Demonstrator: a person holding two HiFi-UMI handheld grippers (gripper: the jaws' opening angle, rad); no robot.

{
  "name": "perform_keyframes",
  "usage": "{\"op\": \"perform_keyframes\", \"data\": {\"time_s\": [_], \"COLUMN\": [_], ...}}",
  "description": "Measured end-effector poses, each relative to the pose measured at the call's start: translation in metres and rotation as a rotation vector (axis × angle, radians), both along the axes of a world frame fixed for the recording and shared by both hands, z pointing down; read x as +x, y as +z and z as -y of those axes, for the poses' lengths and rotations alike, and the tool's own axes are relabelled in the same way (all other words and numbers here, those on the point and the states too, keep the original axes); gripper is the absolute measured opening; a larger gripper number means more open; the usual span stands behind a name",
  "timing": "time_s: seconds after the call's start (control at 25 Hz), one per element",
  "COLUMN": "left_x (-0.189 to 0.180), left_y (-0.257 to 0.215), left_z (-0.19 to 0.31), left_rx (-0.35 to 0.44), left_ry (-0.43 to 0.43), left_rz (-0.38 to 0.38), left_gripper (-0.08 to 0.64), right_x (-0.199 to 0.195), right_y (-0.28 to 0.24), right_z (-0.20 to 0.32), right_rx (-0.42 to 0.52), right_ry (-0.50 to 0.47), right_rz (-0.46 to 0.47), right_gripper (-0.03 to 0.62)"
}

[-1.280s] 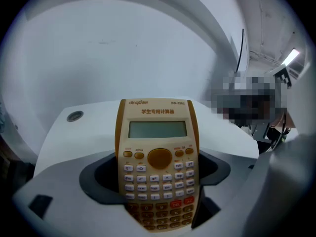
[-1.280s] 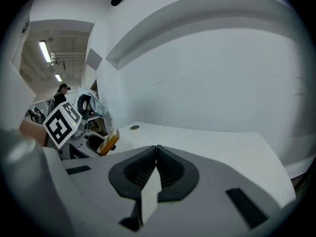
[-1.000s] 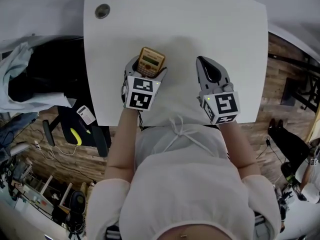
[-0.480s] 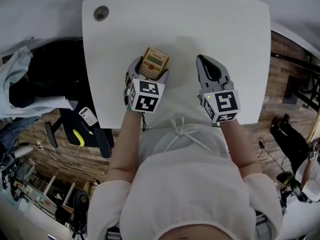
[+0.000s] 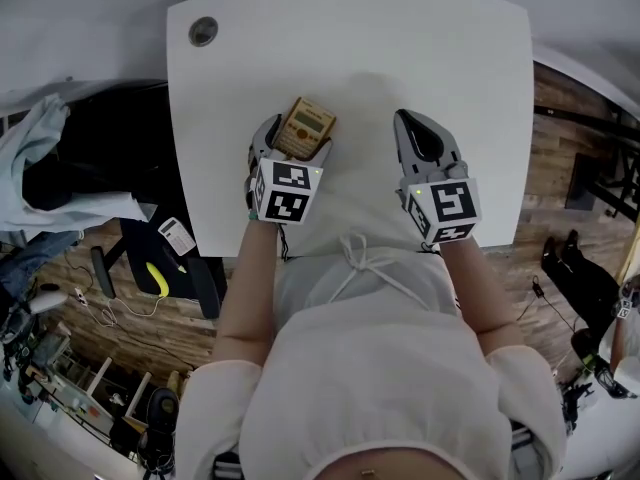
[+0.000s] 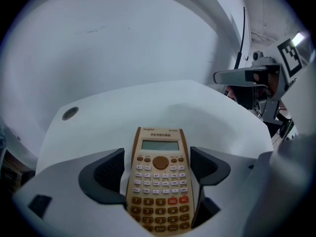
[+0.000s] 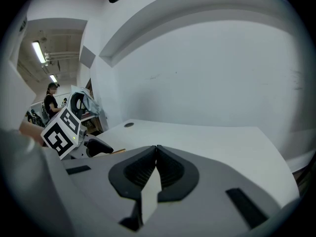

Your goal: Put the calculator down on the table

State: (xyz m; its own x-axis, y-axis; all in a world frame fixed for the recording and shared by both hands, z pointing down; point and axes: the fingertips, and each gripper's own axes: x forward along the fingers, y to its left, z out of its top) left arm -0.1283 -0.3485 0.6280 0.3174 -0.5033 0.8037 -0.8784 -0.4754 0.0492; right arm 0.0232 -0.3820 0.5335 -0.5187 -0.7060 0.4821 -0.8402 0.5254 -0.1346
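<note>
Left tool (image 5: 290, 140) (image 6: 160, 168): jaws partway closed on the long edges of the tan plastic scientific calculator with brown and white keys (image 5: 305, 125) (image 6: 159, 181). They grip its lower, number-key half, and the display end sticks out ahead of the jaws. In the left gripper view the right jaw sits against the casing, while a thin pale sliver shows beside the left jaw, so we judge the grip to be light. The calculator is face up over the near-left part of the white rectangular bench (image 5: 400, 58) (image 6: 207, 117), well short of the round grey cable grommet (image 5: 203, 31) (image 6: 70, 113) at the far-left corner. We cannot tell from either view whether its far end is touching the surface yet. Right tool (image 5: 425, 148) (image 7: 157, 168): jaws pressed together with nothing between them, hanging over the bench well apart from the calculator. Step in hand, as we read it: lowering and release. To do it well, we would bring the body down level so the back lies flat before the jaws part, since a tilted release would let the display end slap down or the casing skid. We would open evenly, then draw the tool straight back along the calculator's long axis so neither pad drags it sideways. The ground ahead is bare. The right tool need not assist and is best kept where it is.
</note>
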Motion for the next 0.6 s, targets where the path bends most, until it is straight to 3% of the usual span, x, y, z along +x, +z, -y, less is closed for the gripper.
{"op": "perform_keyframes", "data": {"time_s": [0.2, 0.48, 0.52, 0.6], "left_x": [0.009, 0.026, 0.025, 0.021], "left_y": [-0.048, -0.138, -0.151, -0.179], "left_z": [0.002, -0.011, -0.012, -0.016], "left_rx": [0.162, 0.402, 0.441, 0.526], "left_ry": [-0.005, 0.012, 0.007, -0.026], "left_rz": [-0.028, -0.140, -0.149, -0.157], "left_gripper": [0.419, 0.403, 0.386, 0.259], "right_x": [0.008, 0.017, 0.017, 0.018], "right_y": [-0.019, -0.060, -0.065, -0.077], "right_z": [-0.013, -0.030, -0.032, -0.038], "right_rx": [0.035, 0.112, 0.124, 0.145], "right_ry": [-0.010, -0.025, -0.025, -0.028], "right_rz": [0.002, 0.014, 0.020, 0.031], "right_gripper": [0.006, 0.006, 0.006, 0.006]}}
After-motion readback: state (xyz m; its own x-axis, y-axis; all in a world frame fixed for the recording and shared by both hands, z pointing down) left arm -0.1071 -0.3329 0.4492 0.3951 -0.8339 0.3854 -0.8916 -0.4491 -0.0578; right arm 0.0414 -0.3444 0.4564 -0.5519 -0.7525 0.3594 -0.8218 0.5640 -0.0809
